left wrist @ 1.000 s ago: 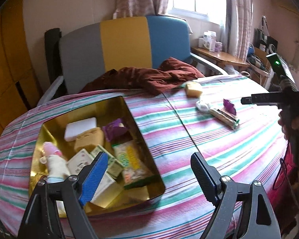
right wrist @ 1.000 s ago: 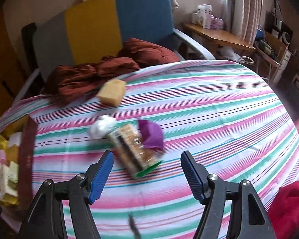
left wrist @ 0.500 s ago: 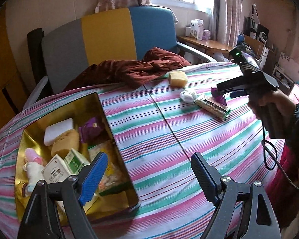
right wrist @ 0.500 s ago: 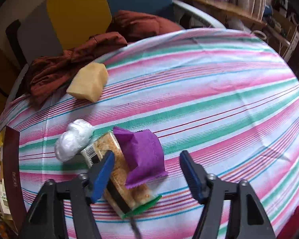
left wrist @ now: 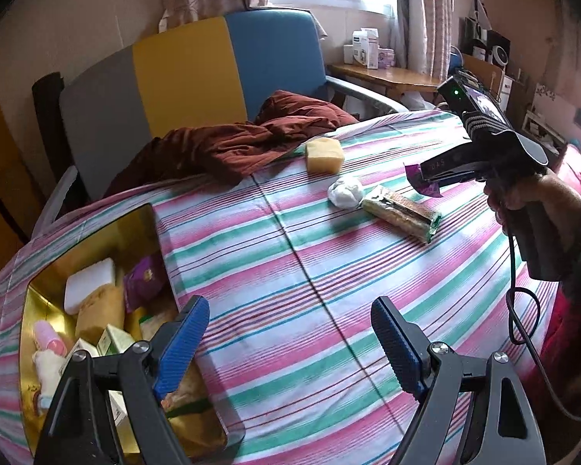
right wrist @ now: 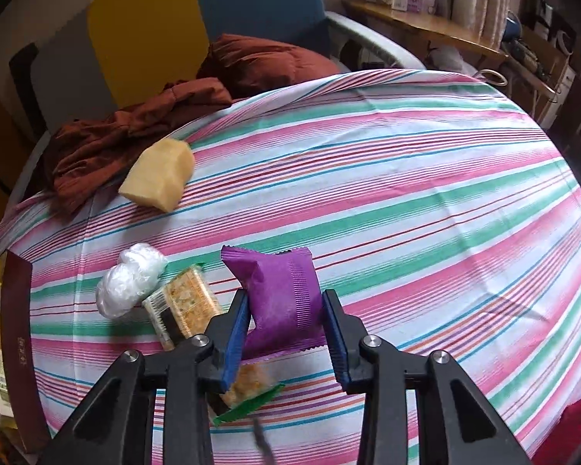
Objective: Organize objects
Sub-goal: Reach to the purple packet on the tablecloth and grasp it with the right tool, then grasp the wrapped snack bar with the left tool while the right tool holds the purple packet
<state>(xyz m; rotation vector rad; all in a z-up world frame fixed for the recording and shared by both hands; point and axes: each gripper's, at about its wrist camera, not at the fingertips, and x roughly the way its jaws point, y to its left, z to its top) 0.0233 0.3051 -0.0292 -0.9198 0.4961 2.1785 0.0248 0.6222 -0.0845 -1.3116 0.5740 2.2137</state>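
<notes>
My right gripper (right wrist: pixel 284 316) is shut on a purple snack packet (right wrist: pixel 281 294), its pads pressing both sides; the packet also shows in the left wrist view (left wrist: pixel 422 182) under the right gripper (left wrist: pixel 430 172). A long cracker pack (right wrist: pixel 184 306) (left wrist: pixel 401 213), a white plastic ball (right wrist: pixel 129 285) (left wrist: pixel 344 192) and a yellow sponge (right wrist: pixel 159 180) (left wrist: pixel 324 155) lie on the striped cloth. My left gripper (left wrist: pixel 286 343) is open and empty, beside a gold tin box (left wrist: pixel 97 240) holding several items.
A dark red garment (left wrist: pixel 244 143) lies at the table's far edge against a grey, yellow and blue chair (left wrist: pixel 189 69). The tin's dark red wall (right wrist: pixel 17 333) shows at the left of the right wrist view. A wooden shelf (left wrist: pixel 387 75) stands beyond.
My right gripper moved forward over the purple packet and closed on it. My left gripper swung right, so the tin shifted toward the left of its view.
</notes>
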